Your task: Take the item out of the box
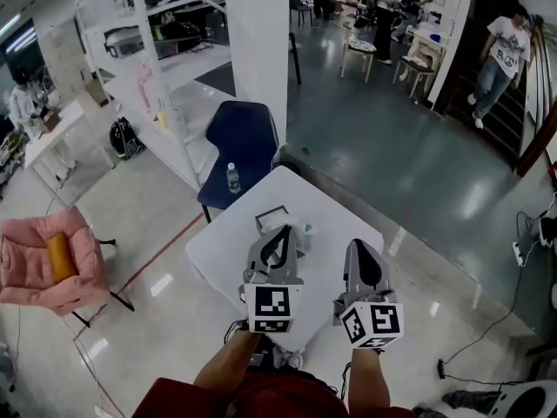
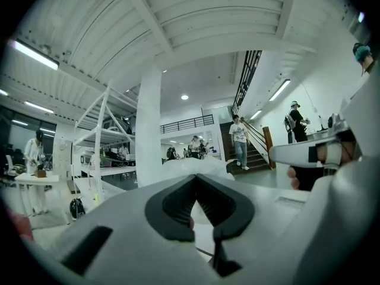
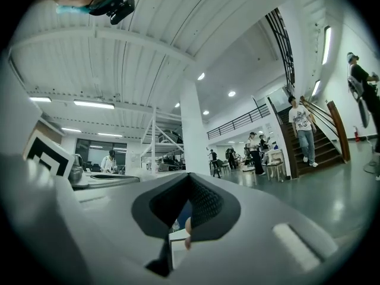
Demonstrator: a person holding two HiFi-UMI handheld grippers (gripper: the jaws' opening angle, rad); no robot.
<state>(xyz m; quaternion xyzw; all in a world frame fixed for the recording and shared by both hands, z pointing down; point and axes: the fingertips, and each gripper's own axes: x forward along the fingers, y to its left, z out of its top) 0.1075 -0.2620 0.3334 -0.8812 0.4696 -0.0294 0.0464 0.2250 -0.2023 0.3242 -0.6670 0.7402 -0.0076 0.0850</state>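
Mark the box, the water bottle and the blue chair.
box (image 1: 271, 219), head view, its visible top.
water bottle (image 1: 233, 179), head view, its body.
blue chair (image 1: 252, 138), head view, bare fabric beside the bottle.

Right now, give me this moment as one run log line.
left gripper: shut, empty | right gripper: shut, empty | both held level over white table | box: on table, not held

The box (image 1: 272, 219) stands in the way at 12 o'clock on the tabletop (image 1: 216, 252). The tabletop is bare at 9 and 3 o'clock. A blue chair (image 1: 244, 138) blocks the far side.
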